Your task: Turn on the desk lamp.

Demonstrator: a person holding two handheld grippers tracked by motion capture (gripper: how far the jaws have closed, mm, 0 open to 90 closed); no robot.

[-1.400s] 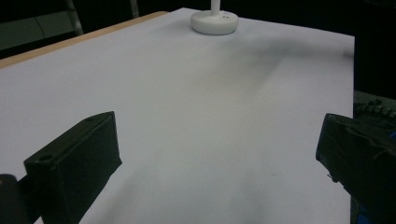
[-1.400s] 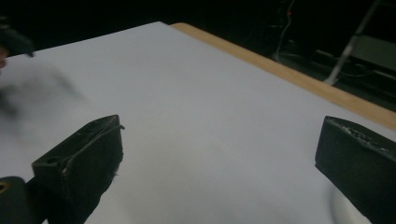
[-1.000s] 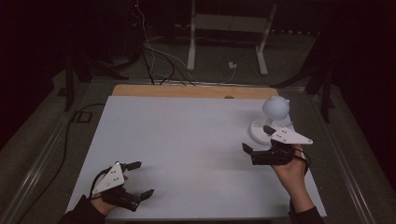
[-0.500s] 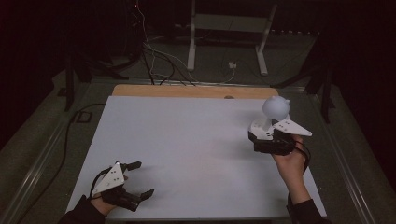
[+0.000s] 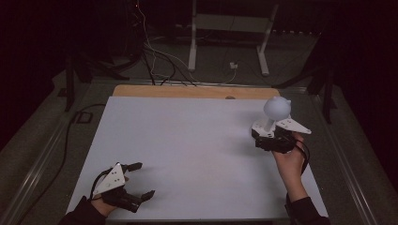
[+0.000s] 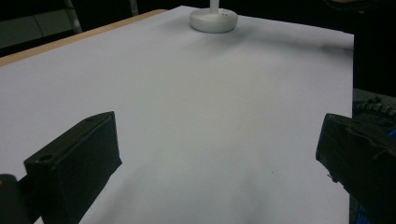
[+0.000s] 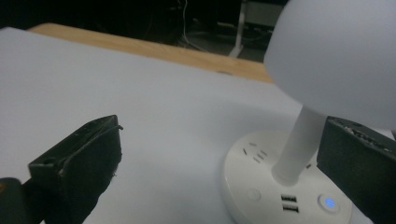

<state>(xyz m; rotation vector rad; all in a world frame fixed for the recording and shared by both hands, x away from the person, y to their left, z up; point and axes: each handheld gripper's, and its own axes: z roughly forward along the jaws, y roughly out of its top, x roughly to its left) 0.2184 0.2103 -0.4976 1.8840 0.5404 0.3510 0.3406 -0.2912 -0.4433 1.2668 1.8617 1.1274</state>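
The white lamp stands at the right of the high view, on the white table; the right gripper sits just beside its base, jaws spread, grasping nothing; at lower left the left gripper rests released, well apart.

White table with wooden far edge, cables and a white stand on the floor beyond.
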